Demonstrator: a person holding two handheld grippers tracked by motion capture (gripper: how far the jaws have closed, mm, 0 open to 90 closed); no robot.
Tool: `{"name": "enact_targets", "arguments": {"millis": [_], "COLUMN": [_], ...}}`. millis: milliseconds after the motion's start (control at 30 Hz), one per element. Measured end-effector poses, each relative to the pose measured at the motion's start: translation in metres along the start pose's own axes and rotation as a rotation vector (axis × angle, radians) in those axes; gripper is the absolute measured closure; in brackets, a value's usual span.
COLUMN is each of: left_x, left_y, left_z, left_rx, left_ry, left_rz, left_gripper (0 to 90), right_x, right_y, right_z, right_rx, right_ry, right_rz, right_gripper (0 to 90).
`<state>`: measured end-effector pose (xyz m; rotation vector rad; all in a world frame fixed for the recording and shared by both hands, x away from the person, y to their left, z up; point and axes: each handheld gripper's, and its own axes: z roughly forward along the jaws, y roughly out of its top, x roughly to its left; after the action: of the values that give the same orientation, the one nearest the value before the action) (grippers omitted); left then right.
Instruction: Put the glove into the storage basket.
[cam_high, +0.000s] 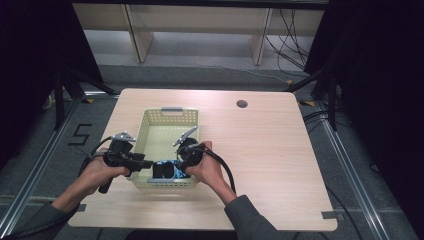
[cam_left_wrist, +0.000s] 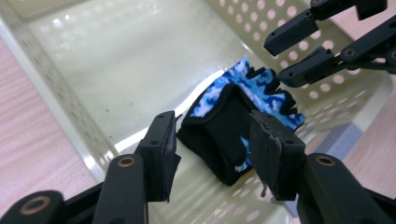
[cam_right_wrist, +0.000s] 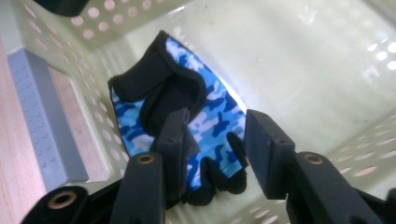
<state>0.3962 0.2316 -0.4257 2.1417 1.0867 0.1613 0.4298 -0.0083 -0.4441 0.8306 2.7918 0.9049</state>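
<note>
I log: glove (cam_left_wrist: 243, 121) blue-and-white camouflage with black trim; basket (cam_high: 150, 122) pale cream, dotted with holes; table (cam_high: 270, 160) light wood grain; 2 grippers' jaws black.

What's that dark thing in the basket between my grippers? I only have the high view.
Observer: A fingerless glove, blue camouflage with black trim, lying on the floor of the basket.
Operator: Is either gripper clamped on it?
Observer: No. The left gripper has its jaws apart around the glove's black wrist end, with the pads not pressing on it.
Operator: And the right one?
Observer: The right gripper is open too, with its jaws over the glove's finger end.
</note>
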Motion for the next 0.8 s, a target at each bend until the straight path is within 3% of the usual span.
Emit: {"name": "enact_targets", "arguments": {"millis": [233,400,533,567,667,800], "left_x": [-0.012,-0.018,-0.023,-0.025,-0.033,-0.041], "left_y": [-0.002,-0.003,-0.004,-0.005,-0.006,-0.007], "left_z": [-0.004,-0.006,-0.007,-0.008,-0.009,-0.012], "left_rx": [-0.012,-0.048,-0.066,-0.068,-0.072,-0.095], "left_ry": [0.021,0.013,-0.022,-0.018,0.052,0.01], "left_rz": [0.008,0.003,-0.049,-0.038,0.045,0.034], "left_gripper": [39.9,36.6,34.2,33.9,33.0,32.2], "right_x": [0.003,0.003,0.002,0.002,0.0,-0.001], "right_y": [0.002,-0.002,-0.007,-0.008,-0.012,-0.021], "right_z": [-0.013,-0.024,-0.032,-0.035,-0.042,-0.051], "right_rx": [-0.069,-0.107,-0.142,-0.141,-0.161,-0.171], "right_ry": [-0.006,-0.003,0.002,-0.004,-0.014,-0.007], "right_rz": [-0.039,-0.03,-0.029,-0.032,-0.018,0.003], "right_gripper": [52.6,49.7,46.6,46.3,45.0,44.6]}}
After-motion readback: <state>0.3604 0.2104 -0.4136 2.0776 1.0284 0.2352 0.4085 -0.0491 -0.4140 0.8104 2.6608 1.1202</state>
